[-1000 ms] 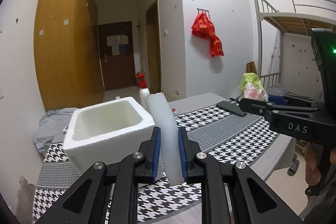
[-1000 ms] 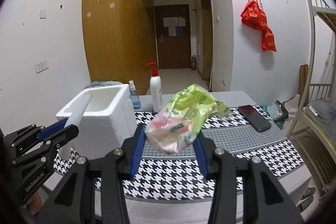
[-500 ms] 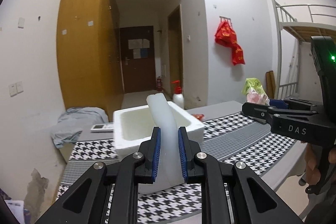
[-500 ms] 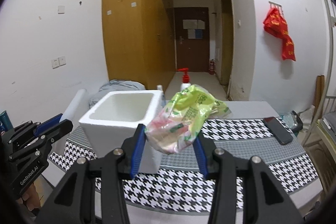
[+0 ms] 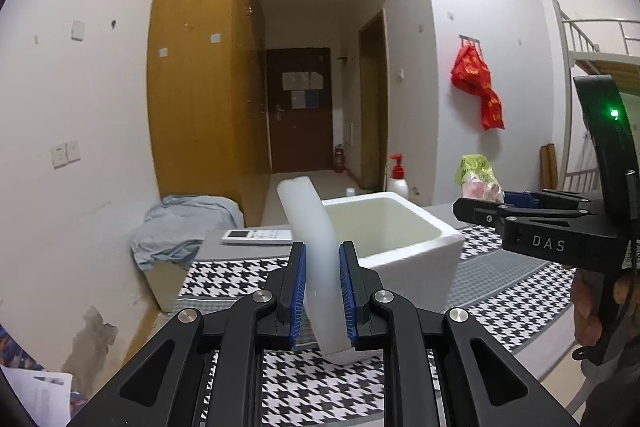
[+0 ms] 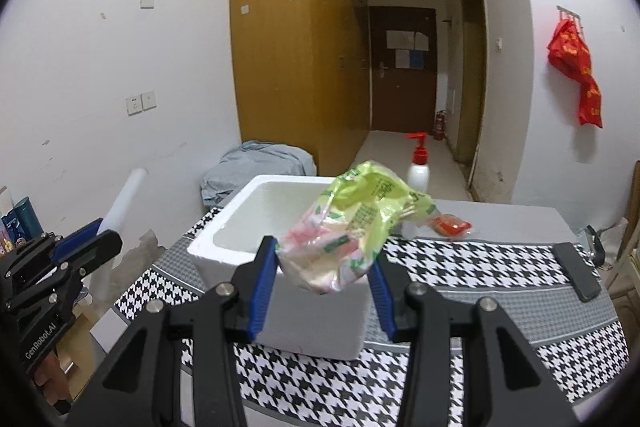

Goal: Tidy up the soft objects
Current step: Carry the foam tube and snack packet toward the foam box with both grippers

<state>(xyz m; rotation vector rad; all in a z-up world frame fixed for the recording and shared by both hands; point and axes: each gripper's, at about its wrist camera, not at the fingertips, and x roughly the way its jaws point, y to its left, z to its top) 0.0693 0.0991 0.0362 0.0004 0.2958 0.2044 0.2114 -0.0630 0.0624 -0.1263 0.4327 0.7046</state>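
Observation:
My left gripper [image 5: 322, 291] is shut on a white foam roll [image 5: 312, 227], held upright in the air left of the white foam box [image 5: 408, 247]. The roll also shows in the right wrist view [image 6: 124, 199]. My right gripper [image 6: 322, 287] is shut on a green and pink plastic packet [image 6: 352, 231], held above the near wall of the open foam box [image 6: 256, 223]. The packet shows in the left wrist view [image 5: 478, 179] too. The box looks empty and stands on the houndstooth tablecloth [image 6: 460, 267].
A pump bottle [image 6: 418, 167] with a red top stands behind the box, with a small red packet [image 6: 452, 225] beside it. A black phone [image 6: 576, 271] lies at the right. A white remote [image 5: 256, 235] lies at the table's far left. A cloth-covered heap [image 5: 184, 227] sits by the wall.
Both grippers have swung left with their loads. The box has shifted from left of the roll to its right, and the packet now hangs over the box's near wall.

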